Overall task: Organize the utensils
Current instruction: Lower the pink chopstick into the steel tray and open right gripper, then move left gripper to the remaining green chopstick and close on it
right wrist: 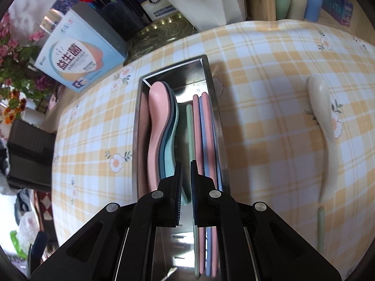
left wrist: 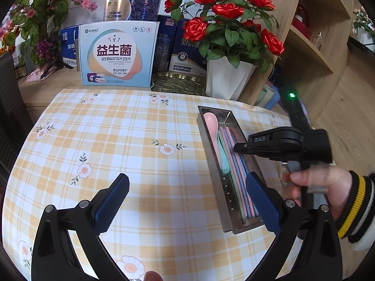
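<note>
A steel tray lies on the checked tablecloth, holding a pink spoon stacked on bluish spoons, plus pink and blue chopsticks. My right gripper points down into the tray, jaws nearly together on a green chopstick that lies along the tray floor. A cream spoon and another green chopstick rest on the cloth right of the tray. My left gripper hangs wide open and empty over the cloth, its right finger beside the tray's near end.
A person's hand in a striped cuff holds the right gripper. Behind the cloth stand a product box, a gold dish, a white pot of red roses and a wooden shelf. Pastel cups sit at the far right.
</note>
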